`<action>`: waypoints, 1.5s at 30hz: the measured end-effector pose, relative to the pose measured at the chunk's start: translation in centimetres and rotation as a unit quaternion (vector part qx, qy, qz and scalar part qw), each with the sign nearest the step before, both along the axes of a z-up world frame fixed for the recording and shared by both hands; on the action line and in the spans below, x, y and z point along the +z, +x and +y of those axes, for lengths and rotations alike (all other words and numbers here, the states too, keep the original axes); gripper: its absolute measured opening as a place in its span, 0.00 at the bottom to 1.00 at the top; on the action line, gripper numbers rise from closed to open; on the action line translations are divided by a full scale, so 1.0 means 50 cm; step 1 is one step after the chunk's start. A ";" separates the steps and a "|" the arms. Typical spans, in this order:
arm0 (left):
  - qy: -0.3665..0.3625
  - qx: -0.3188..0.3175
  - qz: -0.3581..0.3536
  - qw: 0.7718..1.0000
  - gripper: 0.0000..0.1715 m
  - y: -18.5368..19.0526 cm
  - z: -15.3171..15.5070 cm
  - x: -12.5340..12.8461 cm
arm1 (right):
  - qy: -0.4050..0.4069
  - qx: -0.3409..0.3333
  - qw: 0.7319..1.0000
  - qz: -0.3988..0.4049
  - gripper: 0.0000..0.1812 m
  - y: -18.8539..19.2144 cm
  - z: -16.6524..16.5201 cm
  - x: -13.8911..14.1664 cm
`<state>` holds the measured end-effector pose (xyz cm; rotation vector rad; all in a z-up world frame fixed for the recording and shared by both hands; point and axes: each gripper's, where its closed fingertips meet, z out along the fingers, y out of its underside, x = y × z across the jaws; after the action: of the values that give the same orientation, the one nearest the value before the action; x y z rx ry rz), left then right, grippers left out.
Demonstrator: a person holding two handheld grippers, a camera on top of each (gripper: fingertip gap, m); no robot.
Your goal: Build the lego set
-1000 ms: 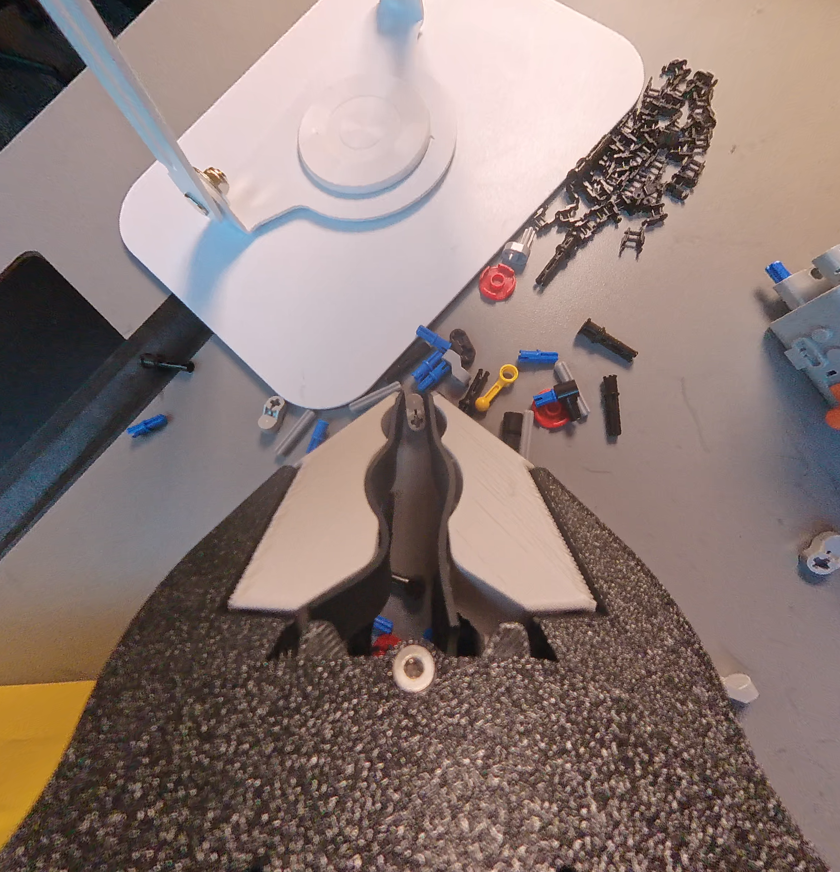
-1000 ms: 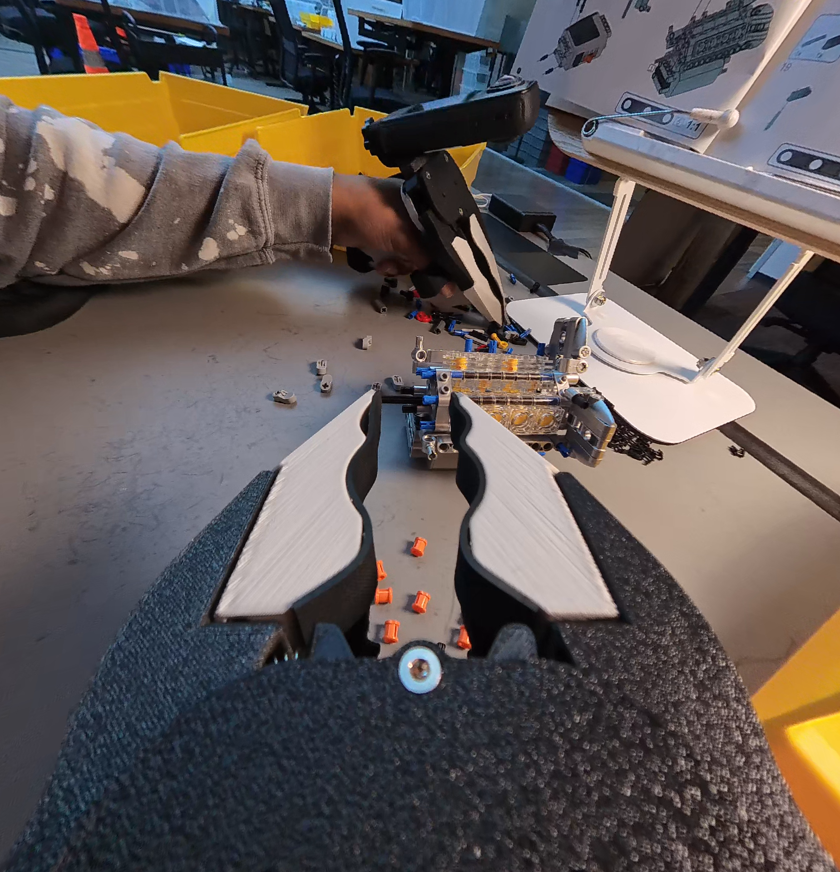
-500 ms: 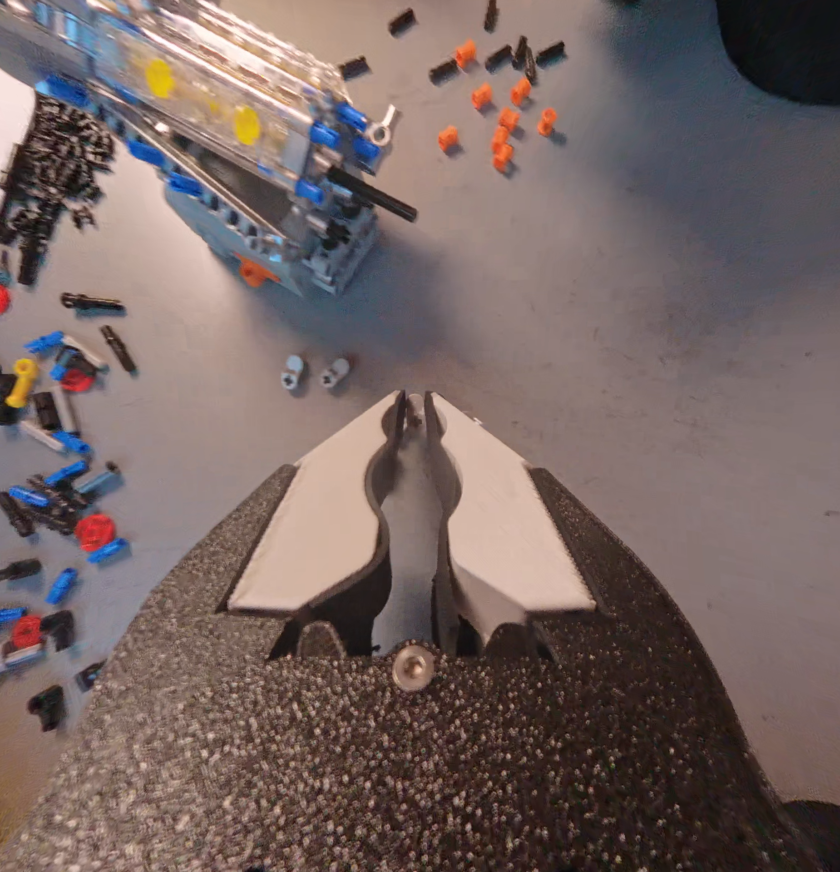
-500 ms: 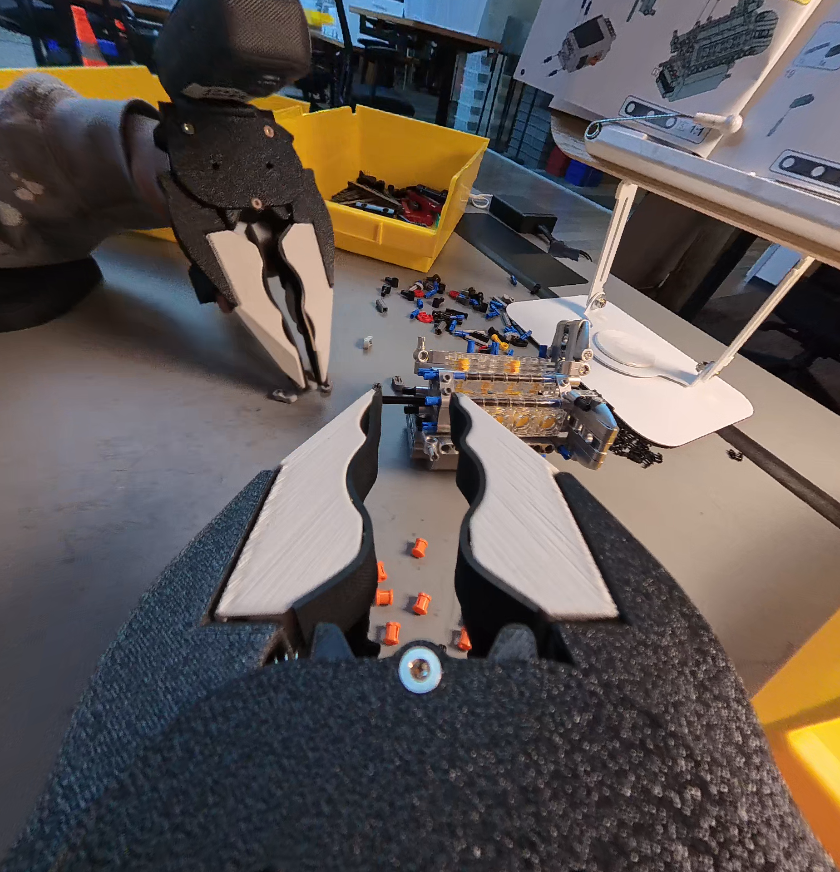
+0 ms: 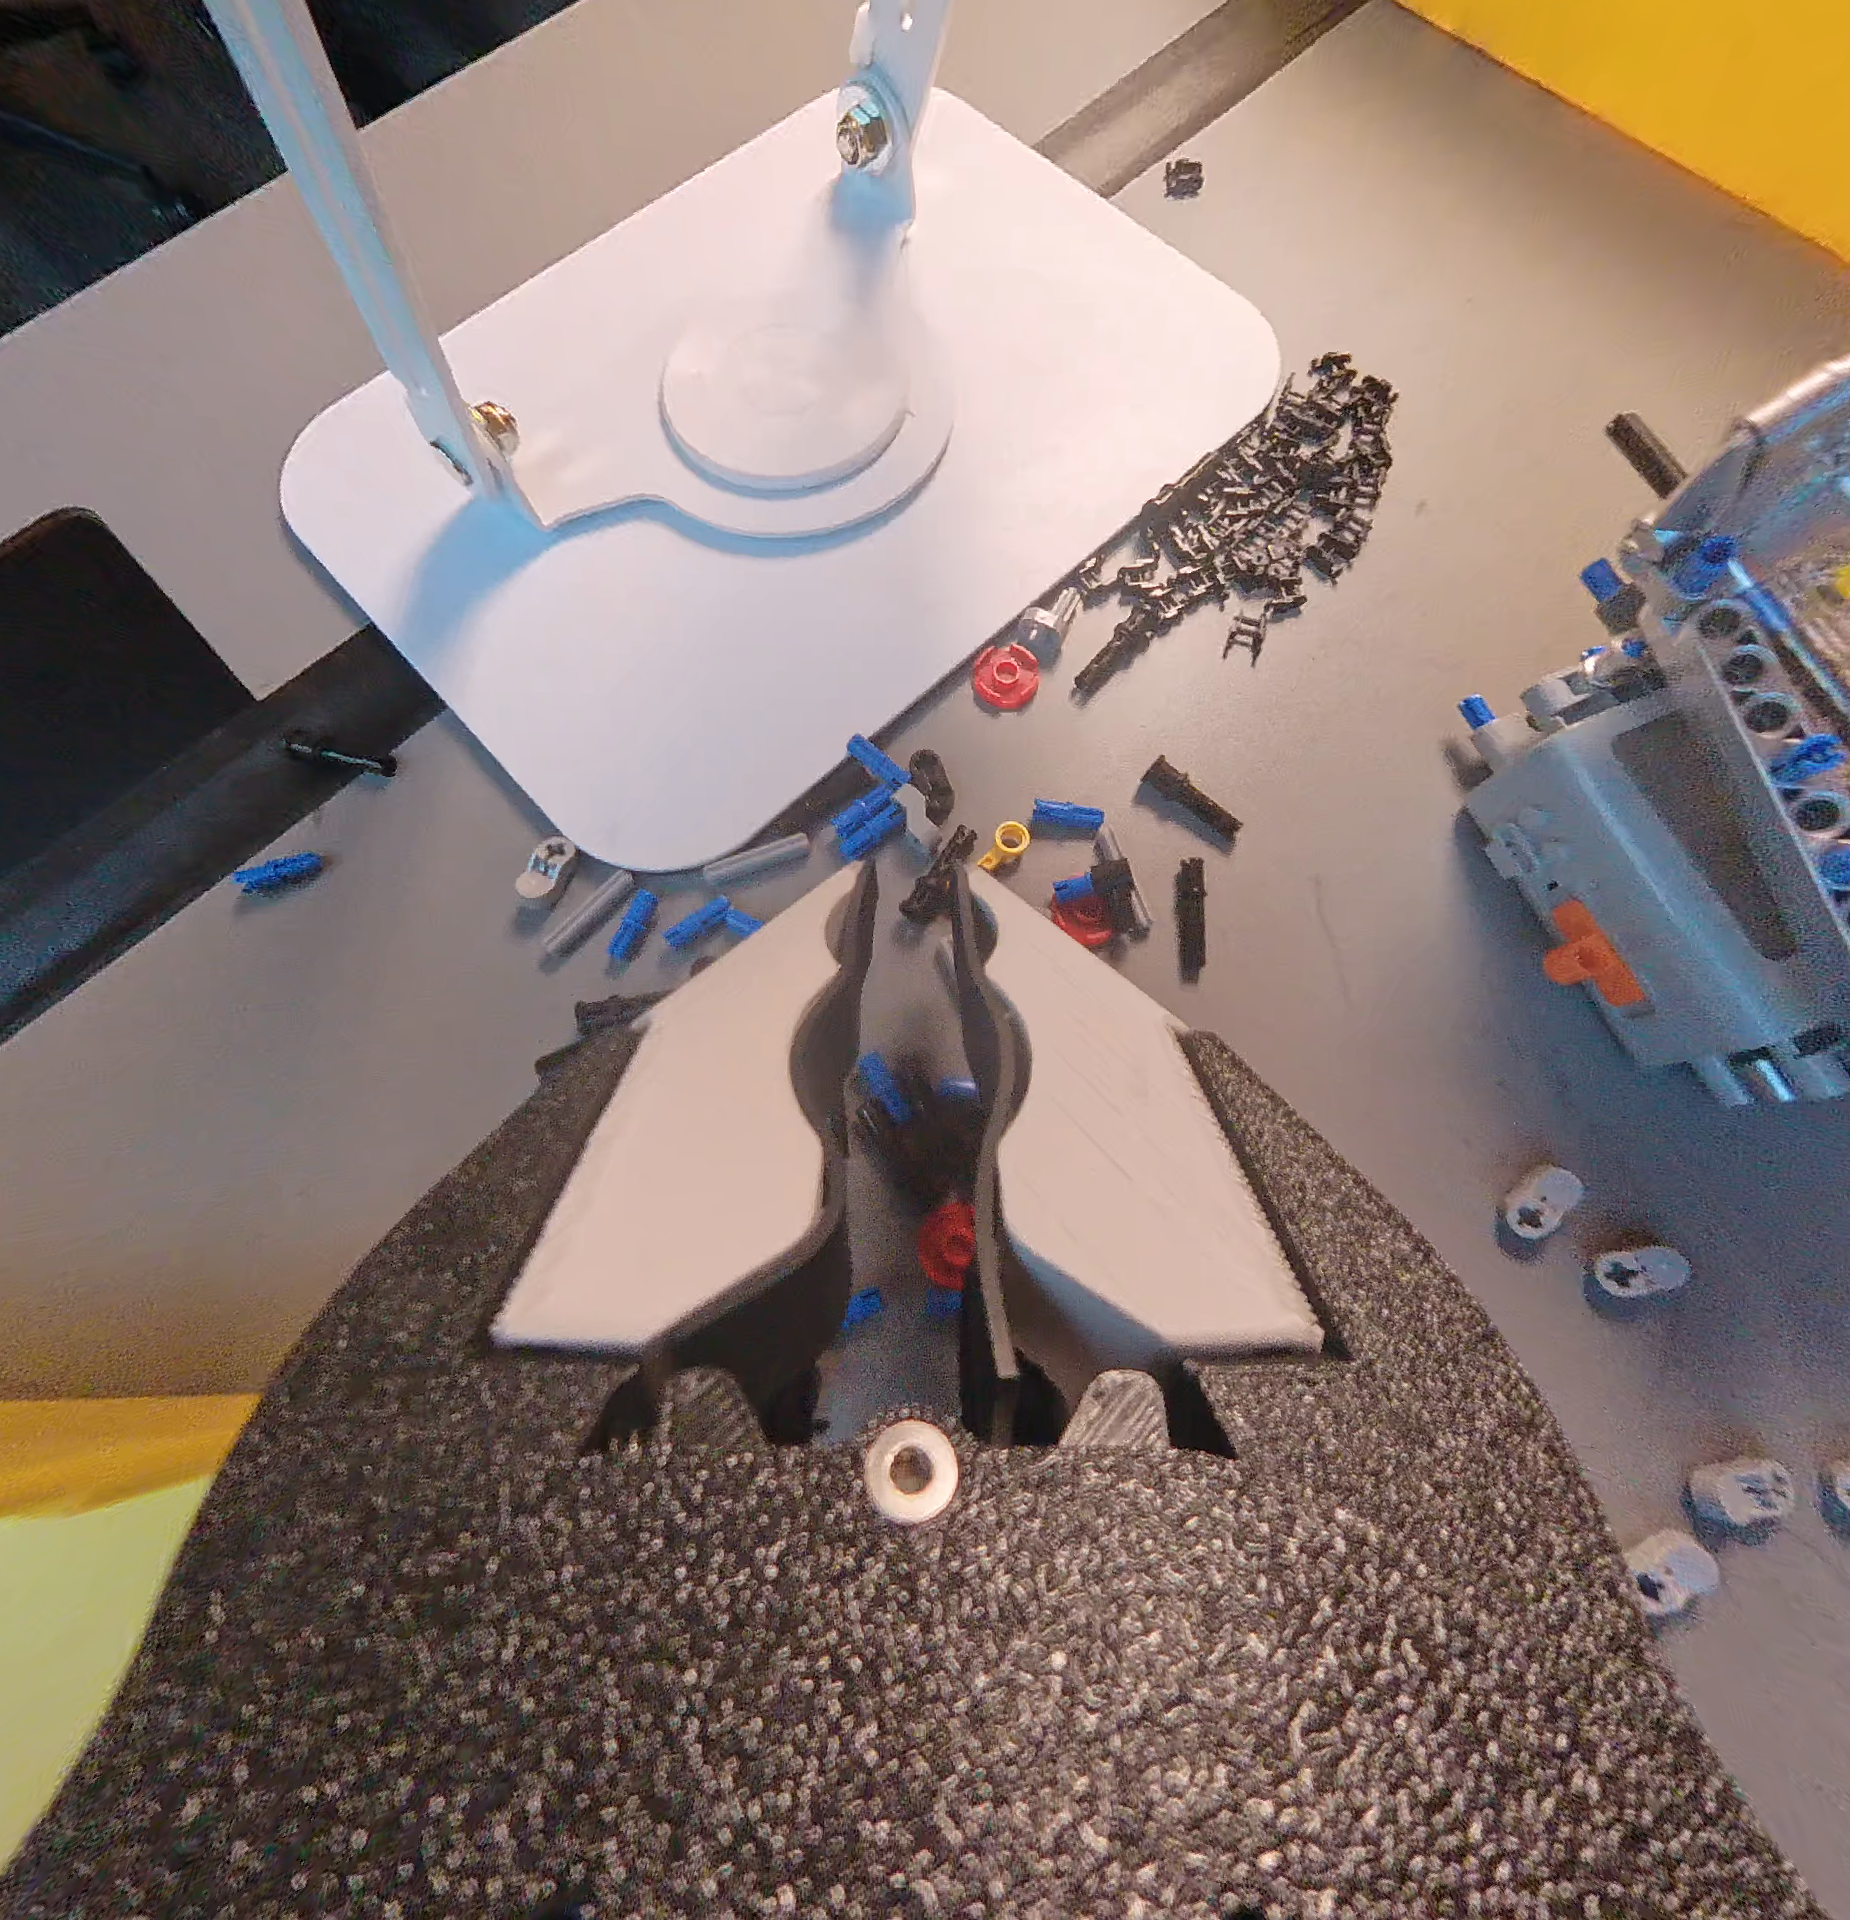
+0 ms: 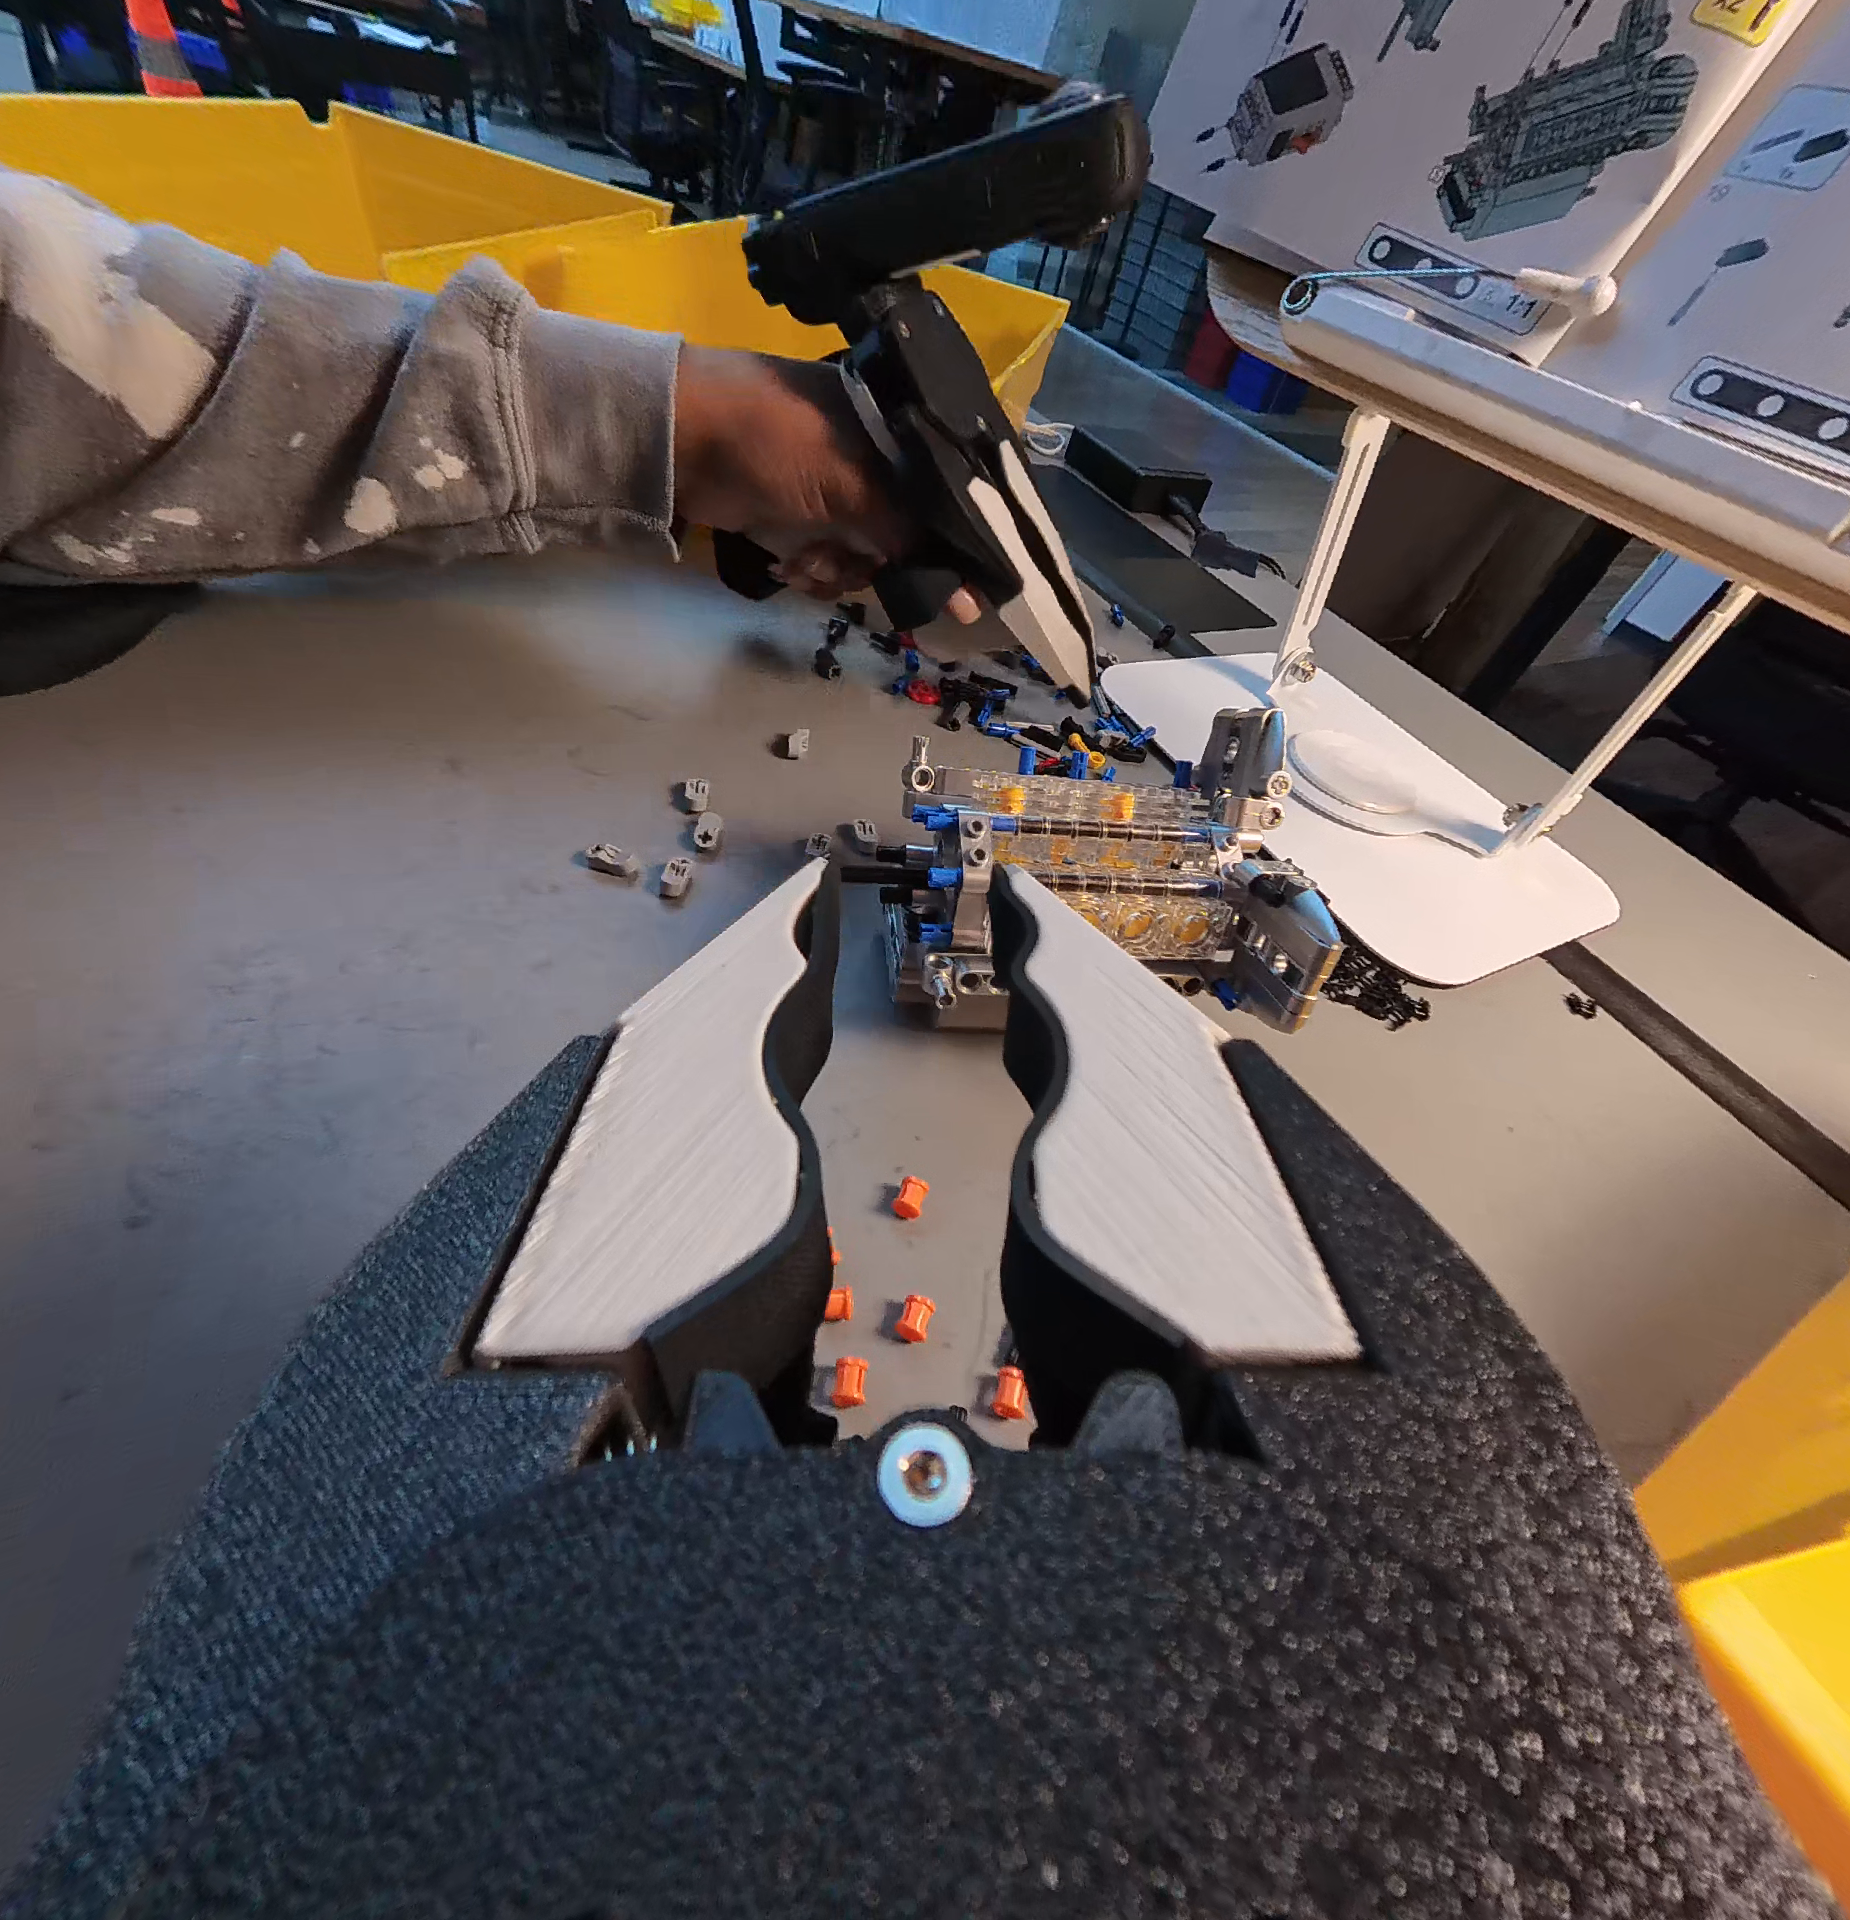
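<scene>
My left gripper (image 5: 913,878) points down into a scatter of small blue, black and red parts beside the white stand base (image 5: 692,623). Its tips are a narrow gap apart, with a black pin (image 5: 933,885) between them, against the right finger. In the right wrist view a hand holds this gripper (image 6: 1079,686) with its tips low over the same scatter. My right gripper (image 6: 910,883) is open and empty. It hovers low just in front of a grey, blue and clear brick model (image 6: 1097,842), above several orange pins (image 6: 910,1195).
A pile of black links (image 5: 1274,499) lies right of the stand base. Grey connectors (image 6: 682,831) lie left of the model (image 5: 1731,831). Yellow bins stand at the back (image 6: 588,249) and near right (image 6: 1783,1507). The stand holds an instruction sheet (image 6: 1523,135). A dark gap (image 5: 173,810) splits the table. The grippers' ends are close to 25 centimeters from one another.
My left gripper swung from the parts scatter over to the grey connectors near the model, then back to the scatter by the stand base. Its tips now stand slightly apart. The right gripper stayed still.
</scene>
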<state>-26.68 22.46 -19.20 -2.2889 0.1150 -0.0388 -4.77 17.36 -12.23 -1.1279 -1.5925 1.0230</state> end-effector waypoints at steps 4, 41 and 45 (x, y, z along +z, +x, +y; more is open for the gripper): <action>-0.013 -0.015 0.027 0.999 0.07 0.006 0.019 -0.013 | -0.008 0.003 1.000 -0.004 0.15 -0.002 0.000 -0.006; -0.050 -0.020 0.020 0.998 0.03 0.010 0.045 -0.039 | -0.006 0.003 1.000 -0.007 0.15 -0.002 0.000 -0.007; -0.040 -0.040 0.045 0.997 0.03 0.010 0.024 -0.020 | -0.005 0.001 1.000 -0.007 0.15 -0.001 0.002 -0.007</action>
<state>-26.17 23.67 -20.19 -2.3656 0.2563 0.0179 -4.83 17.46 -12.58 -1.1422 -1.6012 1.0273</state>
